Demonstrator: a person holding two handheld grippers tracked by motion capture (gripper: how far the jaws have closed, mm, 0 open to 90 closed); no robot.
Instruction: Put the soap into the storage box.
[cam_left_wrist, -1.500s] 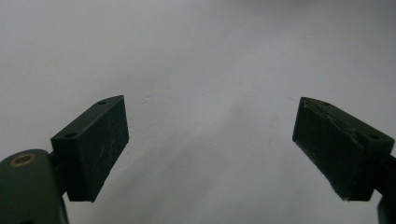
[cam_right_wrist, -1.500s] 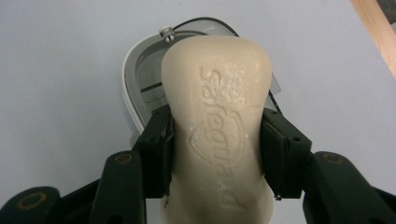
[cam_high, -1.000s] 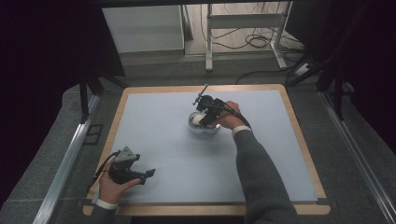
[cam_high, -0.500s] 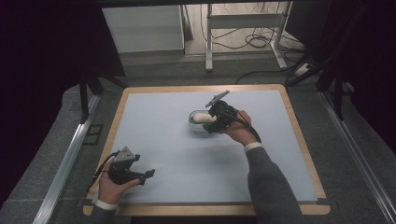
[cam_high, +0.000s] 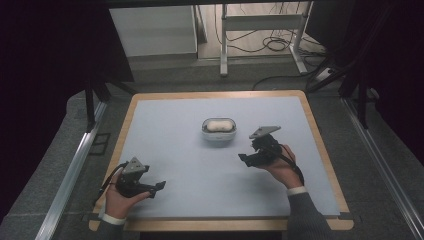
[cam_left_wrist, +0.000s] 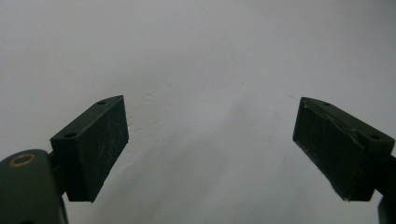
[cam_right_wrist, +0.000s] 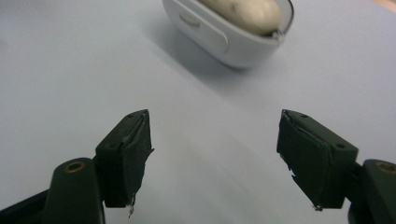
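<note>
Pale blue table (cam_high: 190, 150), white case (cam_high: 218, 131) at centre; left tool (cam_left_wrist: 210, 149) and right tool (cam_right_wrist: 215, 158) apart from it, jaws spread, empty.

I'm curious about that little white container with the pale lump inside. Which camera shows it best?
The high view: the whole white container sits mid-table. The right gripper view is closer but cuts it at the top edge.
</note>
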